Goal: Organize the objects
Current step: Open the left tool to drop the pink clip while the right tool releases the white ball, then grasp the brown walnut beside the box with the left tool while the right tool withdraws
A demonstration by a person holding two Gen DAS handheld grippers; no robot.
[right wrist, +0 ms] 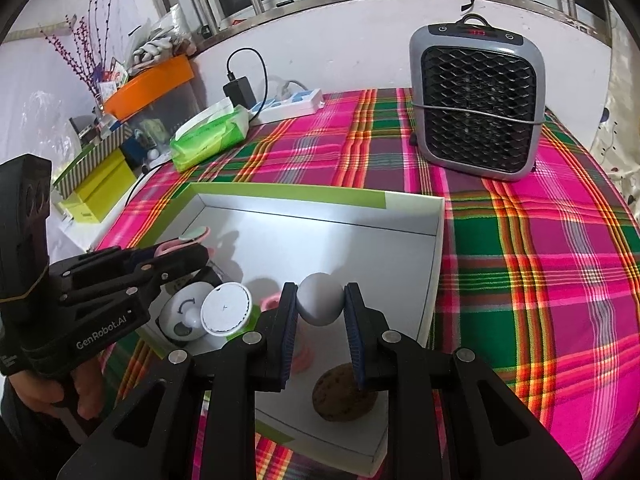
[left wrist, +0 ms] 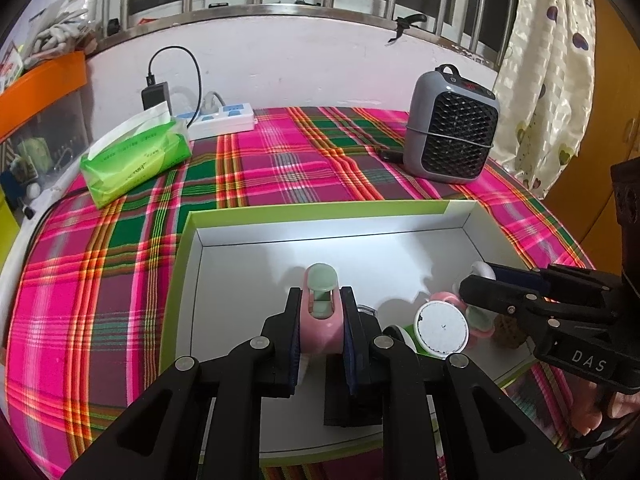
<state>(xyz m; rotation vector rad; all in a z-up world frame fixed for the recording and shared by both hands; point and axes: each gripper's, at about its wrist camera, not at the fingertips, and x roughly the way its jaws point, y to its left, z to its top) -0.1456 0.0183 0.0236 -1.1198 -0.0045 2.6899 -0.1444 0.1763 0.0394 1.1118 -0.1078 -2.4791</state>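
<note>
Clearly the likeliest slip is with the smooth white egg-shaped ball [right wrist: 320,305]: it is round and glossy, caught only at its sides between the right gripper [right wrist: 320,312] fingers, so any slackening could let it squirt out and roll across the shallow white cardboard box with the lime-green rim [right wrist: 320,236], or over its low wall onto the pink-and-green plaid tablecloth [right wrist: 540,264]. A second risk is a knock — the two tools sit close over the box's crowded near corner, where a white round disc-topped container [right wrist: 226,309], a white knob-like piece with an arrow mark [right wrist: 185,317] and a brown rough lump [right wrist: 345,393] lie bunched together.

The left gripper [left wrist: 320,316] has its fingers clamped on a pink plastic clip-shaped toy with a pale green mushroom-like cap [left wrist: 321,300], held just above the box floor, pointing toward the far wall. The right gripper comes in from the right side, angled down over the near right corner, its fingers pressed on the ball above the brown lump. Both tools are held low, roughly level, and each hand's wrist sits just outside the box's near edge.
</note>
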